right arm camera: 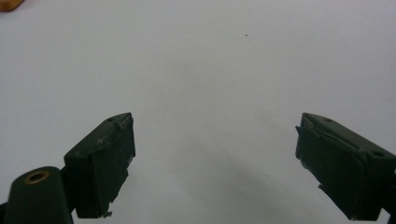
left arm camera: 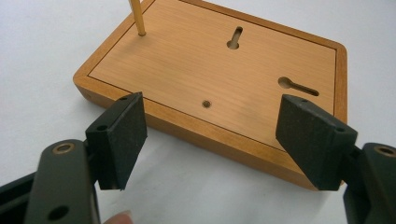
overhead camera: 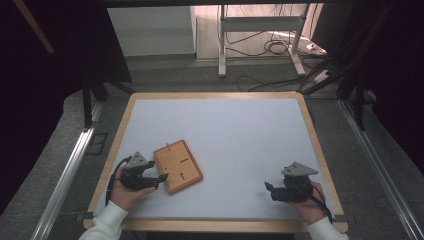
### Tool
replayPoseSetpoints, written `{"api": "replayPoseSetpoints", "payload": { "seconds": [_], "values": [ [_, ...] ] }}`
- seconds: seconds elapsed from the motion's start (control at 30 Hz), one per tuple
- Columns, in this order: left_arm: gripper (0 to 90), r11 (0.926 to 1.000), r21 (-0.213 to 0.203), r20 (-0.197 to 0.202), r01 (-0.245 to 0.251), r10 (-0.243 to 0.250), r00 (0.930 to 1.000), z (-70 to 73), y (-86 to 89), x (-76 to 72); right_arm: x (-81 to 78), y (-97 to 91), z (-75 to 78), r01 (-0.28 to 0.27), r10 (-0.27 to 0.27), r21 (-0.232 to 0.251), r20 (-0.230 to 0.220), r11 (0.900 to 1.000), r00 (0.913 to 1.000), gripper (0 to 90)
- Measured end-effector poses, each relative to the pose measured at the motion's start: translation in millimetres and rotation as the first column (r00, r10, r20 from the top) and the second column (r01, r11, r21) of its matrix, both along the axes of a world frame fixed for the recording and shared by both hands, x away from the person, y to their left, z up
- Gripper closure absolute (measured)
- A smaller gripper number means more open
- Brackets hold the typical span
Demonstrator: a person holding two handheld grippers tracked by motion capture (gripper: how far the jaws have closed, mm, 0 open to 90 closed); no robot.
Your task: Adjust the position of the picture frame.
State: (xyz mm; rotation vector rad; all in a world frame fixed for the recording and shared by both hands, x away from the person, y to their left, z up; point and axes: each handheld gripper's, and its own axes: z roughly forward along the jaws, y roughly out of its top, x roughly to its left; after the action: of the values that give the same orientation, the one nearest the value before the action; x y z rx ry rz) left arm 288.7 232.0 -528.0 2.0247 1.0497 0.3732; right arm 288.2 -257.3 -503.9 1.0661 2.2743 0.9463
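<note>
Wooden and rust-orange, a flat rectangular board with rounded corners (overhead camera: 177,166) lies tilted on the white tabletop (overhead camera: 235,145), its inset panel facing up. In the left gripper view the panel shows two keyhole-shaped slots (left arm camera: 236,38), a small round hole near the near edge, and a thin wooden peg (left arm camera: 137,17) standing upright in a hole at one far corner of the board. The board is the landmark here: everything else sits around it.

The left gripper (overhead camera: 152,178) rests just beside the board's near-left edge, pointing at it. Its black jaws stand wide apart, one on each side of the board's near long edge as seen along them, with nothing pressed between the pads; whether a pad tip touches the wood I cannot tell. The right gripper (overhead camera: 272,191) lies well apart from the board, toward the table's near-right corner, its jaws also spread wide over bare white surface, holding nothing.

As a judgement, the work is at its very start: the board lies flat and ungrasped, one peg is seated, and the left gripper looks lined up to take the board's edge. Closing on it, lifting or turning it, and any part for the right gripper all seem left to do.
</note>
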Motion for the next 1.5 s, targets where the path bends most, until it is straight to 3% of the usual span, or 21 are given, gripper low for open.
{"api": "replayPoseSetpoints", "payload": {
  "seconds": [0.23, 0.43, 0.73, 0.93, 1.2, 1.33, 1.5],
  "values": [
    [24.9, 1.0000, 0.001, -0.001, 0.001, -0.001, 1.0000, 0.3, -0.3, -0.3, -0.8, 0.9, 0.1, -0.004, 0.004, -0.006, -0.001, 1.0000, 1.0000, 12.2],
    [26.0, 0.9998, 0.020, -0.028, 0.001, 0.000, 0.9996, 1.9, 1.0, 0.5, 0.2, 1.4, -1.5, -0.004, 0.004, -0.011, -0.015, 0.9999, 0.9999, 12.3],
    [24.9, 0.9985, 0.056, -0.017, -0.001, 0.002, 0.9999, 15.3, -2.0, 8.2, -0.5, 1.3, -0.9, -0.012, 0.011, -0.013, -0.010, 0.9998, 0.9999, 12.3],
    [23.8, 0.9982, 0.059, -0.024, -0.014, 0.015, 0.9996, 21.2, -1.6, 22.3, -0.1, 1.1, -1.6, -0.015, 0.015, -0.014, -0.013, 0.9998, 0.9998, 12.3],
    [24.1, 0.9964, 0.079, -0.017, 0.031, -0.029, 0.9994, 22.0, -3.7, 44.4, -0.7, 4.4, -2.4, -0.018, 0.018, -0.018, -0.011, 0.9997, 0.9998, 12.3],
    [26.6, 0.9947, 0.102, -0.016, 0.013, -0.012, 0.9998, 19.2, -6.0, 57.8, -2.4, 6.4, -0.5, -0.017, 0.018, -0.031, 0.030, 0.9994, 0.9994, 12.7],
    [30.9, 0.9946, 0.104, -0.008, 0.000, 0.000, 1.0000, 18.8, -8.9, 71.0, -2.4, 6.0, -0.8, -0.016, 0.017, -0.033, 0.029, 0.9993, 0.9994, 12.7]
  ]
}}
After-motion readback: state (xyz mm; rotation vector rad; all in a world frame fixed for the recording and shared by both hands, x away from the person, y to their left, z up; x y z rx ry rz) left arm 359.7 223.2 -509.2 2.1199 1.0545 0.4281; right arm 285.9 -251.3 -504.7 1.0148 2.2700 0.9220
